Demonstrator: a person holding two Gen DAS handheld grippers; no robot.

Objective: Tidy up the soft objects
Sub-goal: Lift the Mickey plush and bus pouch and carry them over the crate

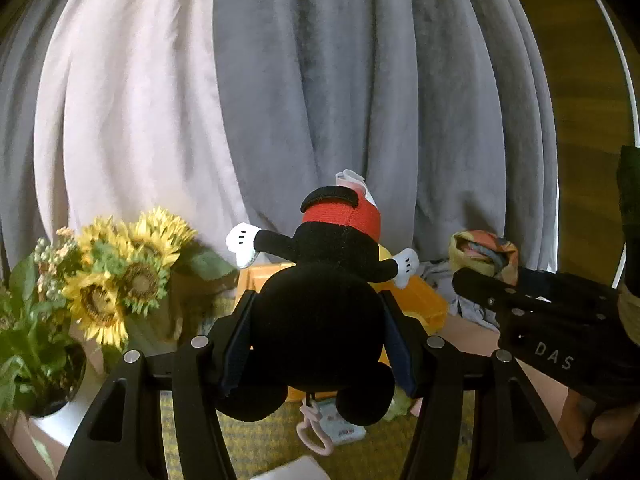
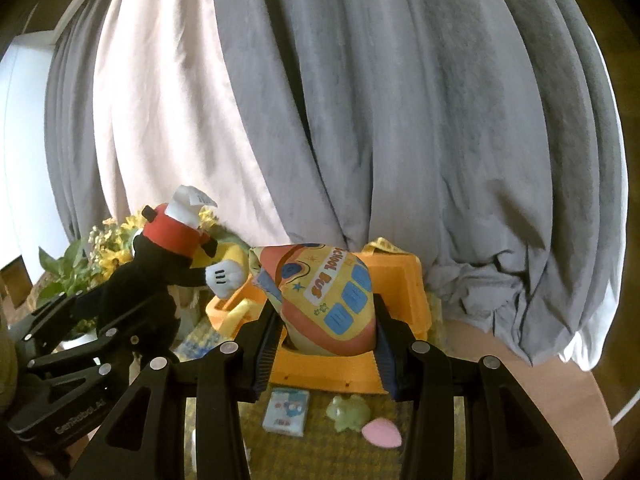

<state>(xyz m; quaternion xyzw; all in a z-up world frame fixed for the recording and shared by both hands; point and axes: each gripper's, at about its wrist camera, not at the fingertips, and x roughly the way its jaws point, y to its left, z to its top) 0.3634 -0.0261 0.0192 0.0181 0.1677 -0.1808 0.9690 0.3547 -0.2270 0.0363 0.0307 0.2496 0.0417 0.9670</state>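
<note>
Left gripper [image 1: 320, 340]: fingers [image 1: 236, 344] pressed against both sides of the black head of a mouse plush toy [image 1: 320, 320], which is held upside down above the worktop [image 1: 248, 440], red shorts uppermost. Right gripper [image 2: 326, 344]: fingers [image 2: 266, 344] closed on a school-bus print soft pouch [image 2: 332, 304], held over an orange bin [image 2: 404, 280] that stands toward the far edge of the worktop, before grey curtains [image 2: 400, 120]. On the worktop's near part lie a small card pack [image 2: 286, 410], a green frog figure [image 2: 348, 410] and a pink egg-shaped piece [image 2: 382, 434]. Sunflowers [image 1: 116, 272] stand at the left edge.
</note>
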